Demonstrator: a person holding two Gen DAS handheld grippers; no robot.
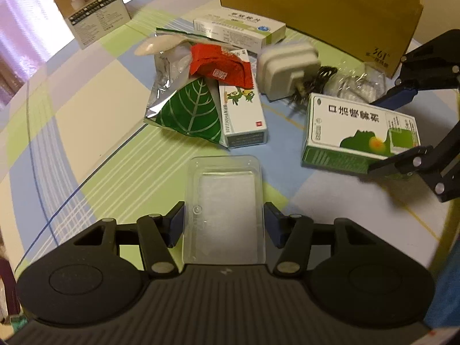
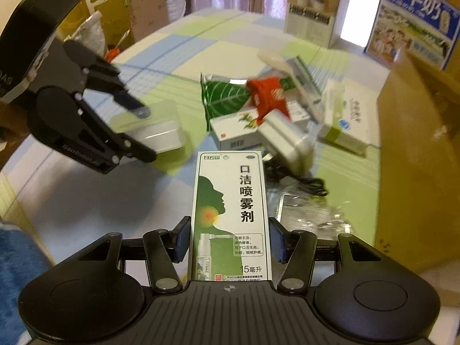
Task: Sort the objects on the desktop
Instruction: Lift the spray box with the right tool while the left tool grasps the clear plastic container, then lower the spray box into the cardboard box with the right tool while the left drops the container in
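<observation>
A: Why was each tool carrying something?

B: Probably to sort them. The left gripper (image 1: 224, 221) had closed on a clear plastic tray (image 1: 225, 207), pads against its sides. The right gripper (image 2: 230, 238) had clamped the green spray box (image 2: 231, 210) lengthwise.

A: And farther off?

B: The pile waited on the checked tablecloth (image 1: 86, 115): a leaf packet (image 1: 187, 112), a white charger (image 1: 287, 72), then a cardboard box (image 1: 330, 8), perhaps the destination.

Tablecloth (image 1: 86, 120): green, blue, cream checks. Foil pouch (image 1: 187, 112): silver, green leaf print. Spray box (image 2: 230, 215): white and green. Wrapper (image 1: 221, 66): red.
</observation>
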